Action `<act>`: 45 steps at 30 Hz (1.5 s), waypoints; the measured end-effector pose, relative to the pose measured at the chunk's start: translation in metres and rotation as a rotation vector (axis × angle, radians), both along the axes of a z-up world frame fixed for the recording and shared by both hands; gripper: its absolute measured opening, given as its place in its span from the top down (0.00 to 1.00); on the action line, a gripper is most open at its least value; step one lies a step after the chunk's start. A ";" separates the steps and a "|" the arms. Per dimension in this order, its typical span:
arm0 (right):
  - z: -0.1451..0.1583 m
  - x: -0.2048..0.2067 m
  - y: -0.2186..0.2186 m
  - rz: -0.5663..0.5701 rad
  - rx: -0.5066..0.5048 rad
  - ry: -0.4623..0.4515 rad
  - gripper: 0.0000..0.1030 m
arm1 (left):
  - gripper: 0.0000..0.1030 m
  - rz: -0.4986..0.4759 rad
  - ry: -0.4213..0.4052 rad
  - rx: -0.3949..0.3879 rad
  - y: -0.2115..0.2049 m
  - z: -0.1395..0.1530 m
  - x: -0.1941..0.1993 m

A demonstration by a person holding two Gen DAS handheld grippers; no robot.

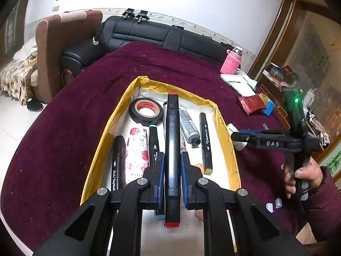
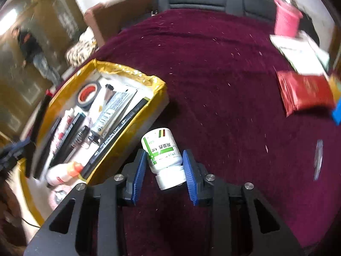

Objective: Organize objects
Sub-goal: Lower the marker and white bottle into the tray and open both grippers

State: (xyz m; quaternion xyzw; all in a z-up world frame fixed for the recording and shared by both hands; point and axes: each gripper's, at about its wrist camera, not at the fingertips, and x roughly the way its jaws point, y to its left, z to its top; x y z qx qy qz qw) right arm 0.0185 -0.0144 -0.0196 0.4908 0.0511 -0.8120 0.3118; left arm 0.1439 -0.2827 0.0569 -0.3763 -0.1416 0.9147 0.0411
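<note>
Nearest the left wrist camera, the left gripper (image 1: 172, 170) is clamped on a black marker with red end caps (image 1: 172, 149), its blue pads pressing the barrel from both sides; the marker runs lengthwise, away from the camera, above the tray (image 1: 226, 147). The tray is a shallow white box edged in yellow tape, resting on a dark red tablecloth (image 1: 74, 117). Inside it lie a roll of black tape (image 1: 146, 112) at the far end, a grey-labelled tube (image 1: 188, 128) to its right, a black marker with a yellow tip (image 1: 206, 141) along the right wall, a floral tube (image 1: 136, 153) and two further black markers on the left.

Nearest the right wrist camera, the right gripper (image 2: 165, 168) stands partly open around a white medicine bottle (image 2: 163, 151) with a green label. The bottle lies on the cloth just beside the tray's near right corner, cap toward the camera. The right pad (image 2: 189, 175) touches the white cap; the left pad stands just clear of it.

At the far right of the table are a pink-sleeved bottle (image 1: 231, 60), a white notepad (image 1: 238, 84) and a red foil packet (image 1: 251, 104). In the left view a hand (image 1: 302, 175) grips the right gripper's handle.
</note>
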 end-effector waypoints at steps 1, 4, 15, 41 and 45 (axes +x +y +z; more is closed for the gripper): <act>0.001 0.000 0.003 -0.008 -0.019 -0.010 0.68 | 0.89 0.000 -0.002 -0.004 0.000 0.000 0.001; 0.007 0.003 0.013 -0.033 -0.082 -0.036 0.68 | 0.89 -0.005 -0.013 -0.011 0.002 0.001 0.007; 0.045 0.051 -0.032 0.084 -0.232 -0.104 0.68 | 0.89 -0.001 -0.119 -0.072 0.008 -0.013 0.018; 0.008 0.069 -0.109 -0.013 0.056 0.010 0.68 | 0.45 0.085 -0.075 -0.225 0.007 -0.007 0.023; 0.016 0.074 -0.110 -0.008 0.051 0.039 0.68 | 0.44 0.095 -0.058 -0.247 0.008 -0.002 0.024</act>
